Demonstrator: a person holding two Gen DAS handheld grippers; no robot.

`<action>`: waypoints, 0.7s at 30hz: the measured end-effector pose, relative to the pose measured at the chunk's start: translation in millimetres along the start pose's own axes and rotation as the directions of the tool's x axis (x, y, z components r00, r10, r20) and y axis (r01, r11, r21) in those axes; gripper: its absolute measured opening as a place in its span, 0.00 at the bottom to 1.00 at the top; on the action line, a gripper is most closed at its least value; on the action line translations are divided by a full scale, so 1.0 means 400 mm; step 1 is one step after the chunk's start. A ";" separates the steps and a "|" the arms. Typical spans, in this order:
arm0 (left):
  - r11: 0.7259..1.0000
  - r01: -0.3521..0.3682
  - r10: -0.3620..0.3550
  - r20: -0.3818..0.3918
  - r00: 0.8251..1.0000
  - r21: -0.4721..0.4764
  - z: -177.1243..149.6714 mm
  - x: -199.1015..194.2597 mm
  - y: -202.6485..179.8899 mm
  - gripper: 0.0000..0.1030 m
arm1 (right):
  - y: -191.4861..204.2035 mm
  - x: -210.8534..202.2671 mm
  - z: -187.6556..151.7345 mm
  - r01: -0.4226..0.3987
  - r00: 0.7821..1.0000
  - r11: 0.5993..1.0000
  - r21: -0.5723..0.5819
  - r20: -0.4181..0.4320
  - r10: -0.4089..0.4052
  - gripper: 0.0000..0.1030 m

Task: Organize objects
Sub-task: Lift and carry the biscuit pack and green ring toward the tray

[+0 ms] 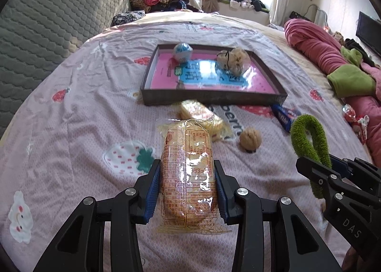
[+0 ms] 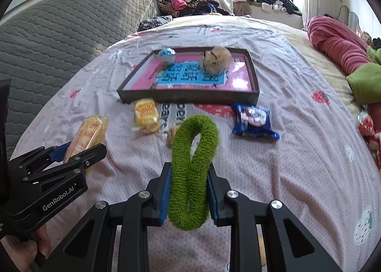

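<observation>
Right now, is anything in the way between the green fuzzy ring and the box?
Yes. The right gripper holds the green fuzzy ring above the bed. A walnut and a yellow snack pack lie between it and the box, low on the sheet, so lifting over them should work.

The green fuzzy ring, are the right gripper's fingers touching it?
Touching. In the right wrist view, both blue pads of the right gripper press against the sides of the green fuzzy ring, squeezing it narrow.

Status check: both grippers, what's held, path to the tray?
Left gripper shut on yellow snack pack. Right gripper shut on green loop. Tray ahead; second yellow pack and walnut lie in between.
</observation>
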State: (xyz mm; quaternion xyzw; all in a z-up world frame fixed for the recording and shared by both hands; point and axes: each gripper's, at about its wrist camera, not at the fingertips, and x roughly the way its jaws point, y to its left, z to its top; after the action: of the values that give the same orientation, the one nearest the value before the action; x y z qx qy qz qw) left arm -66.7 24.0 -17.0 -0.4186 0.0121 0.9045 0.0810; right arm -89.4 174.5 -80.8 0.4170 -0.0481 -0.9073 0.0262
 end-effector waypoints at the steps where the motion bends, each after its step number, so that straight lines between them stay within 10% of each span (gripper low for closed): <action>1: 1.000 0.002 -0.002 0.005 1.000 0.003 0.009 -0.004 -0.001 0.41 | 0.003 -0.004 0.010 0.000 1.000 1.000 -0.006 0.005 0.000 0.27; 21: 0.999 -0.007 0.001 0.118 0.993 0.043 0.218 -0.068 -0.032 0.42 | 0.027 -0.081 0.217 0.035 0.991 0.998 -0.060 0.133 -0.027 0.27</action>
State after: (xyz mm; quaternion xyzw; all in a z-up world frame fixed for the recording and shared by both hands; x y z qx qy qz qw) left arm -113.4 40.7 60.7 -0.3626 0.0280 0.9273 0.0889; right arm -133.9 172.3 1.1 0.3557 -0.0153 -0.9342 0.0219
